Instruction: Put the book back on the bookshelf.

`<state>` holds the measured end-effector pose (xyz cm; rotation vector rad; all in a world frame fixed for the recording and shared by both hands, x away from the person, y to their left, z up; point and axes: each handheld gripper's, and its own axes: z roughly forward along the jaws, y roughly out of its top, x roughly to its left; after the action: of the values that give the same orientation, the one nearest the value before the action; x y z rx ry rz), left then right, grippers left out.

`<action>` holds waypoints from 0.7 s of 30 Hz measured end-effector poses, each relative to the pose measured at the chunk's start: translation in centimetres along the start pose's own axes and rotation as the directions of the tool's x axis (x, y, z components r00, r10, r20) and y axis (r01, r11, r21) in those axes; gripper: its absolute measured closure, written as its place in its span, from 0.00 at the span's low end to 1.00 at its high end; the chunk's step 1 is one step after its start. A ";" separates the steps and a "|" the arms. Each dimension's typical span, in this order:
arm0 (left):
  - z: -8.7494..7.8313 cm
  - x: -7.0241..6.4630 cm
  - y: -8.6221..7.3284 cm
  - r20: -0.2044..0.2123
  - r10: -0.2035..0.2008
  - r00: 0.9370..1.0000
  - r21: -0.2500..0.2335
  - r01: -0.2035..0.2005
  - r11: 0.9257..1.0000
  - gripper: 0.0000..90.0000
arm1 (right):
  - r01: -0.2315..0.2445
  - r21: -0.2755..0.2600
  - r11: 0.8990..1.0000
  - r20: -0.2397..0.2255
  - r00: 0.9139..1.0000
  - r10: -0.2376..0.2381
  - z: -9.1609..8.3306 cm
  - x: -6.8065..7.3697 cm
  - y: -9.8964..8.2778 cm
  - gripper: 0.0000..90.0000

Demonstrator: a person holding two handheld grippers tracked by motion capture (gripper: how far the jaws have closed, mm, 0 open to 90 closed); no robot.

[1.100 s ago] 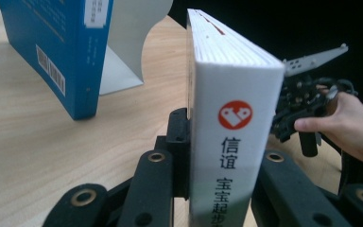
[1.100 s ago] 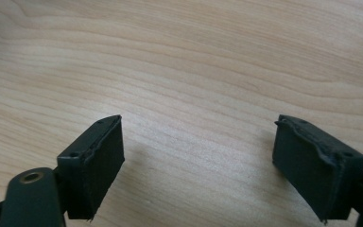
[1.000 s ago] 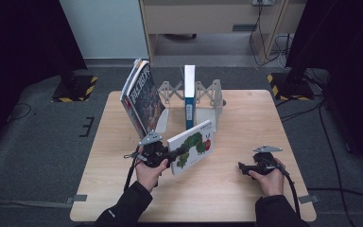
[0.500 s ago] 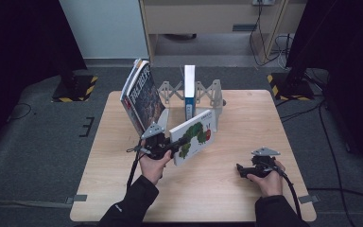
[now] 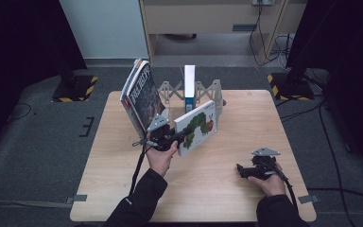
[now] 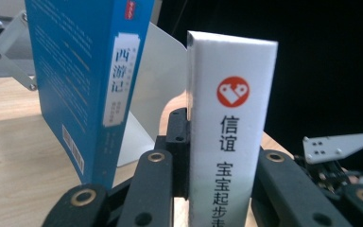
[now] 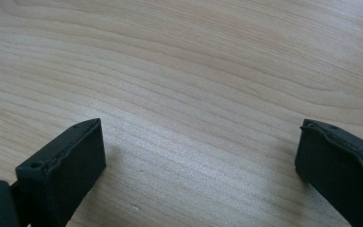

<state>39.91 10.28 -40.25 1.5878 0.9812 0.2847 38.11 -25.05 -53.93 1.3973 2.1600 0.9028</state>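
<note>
High view: left claw (image 5: 182, 133) clamps a white caterpillar picture book (image 5: 196, 126) above the table (image 5: 217, 189); right claw (image 5: 242, 170) rests spread apart, holding nothing.

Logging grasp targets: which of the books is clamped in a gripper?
The caterpillar-cover book, its white spine clamped by the left gripper. The blue book and the dark-covered book stand in the rack, ungripped.

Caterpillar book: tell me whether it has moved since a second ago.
Yes. The caterpillar book, clamped in the left gripper, has gone up and away from the person, toward the metal book rack at the table's far edge.
</note>
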 end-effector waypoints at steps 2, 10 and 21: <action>0.3 0.0 0.2 -0.004 -0.001 1.000 -0.008 0.001 1.000 0.83 | 0.000 0.000 1.000 0.000 1.000 0.000 0.0 0.0 0.0 0.03; 1.7 -0.5 0.5 -0.030 0.023 0.999 -0.024 -0.024 0.999 0.83 | 0.000 0.000 1.000 0.000 1.000 0.000 0.0 0.0 0.0 0.03; 3.0 -0.5 0.4 -0.068 0.017 0.998 -0.032 -0.020 0.999 0.83 | 0.000 0.000 1.000 0.000 1.000 0.000 0.0 0.0 0.0 0.03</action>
<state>41.77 7.81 -40.57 1.5667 1.0092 0.3674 38.12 -25.05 -53.93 1.3971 2.1600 0.9023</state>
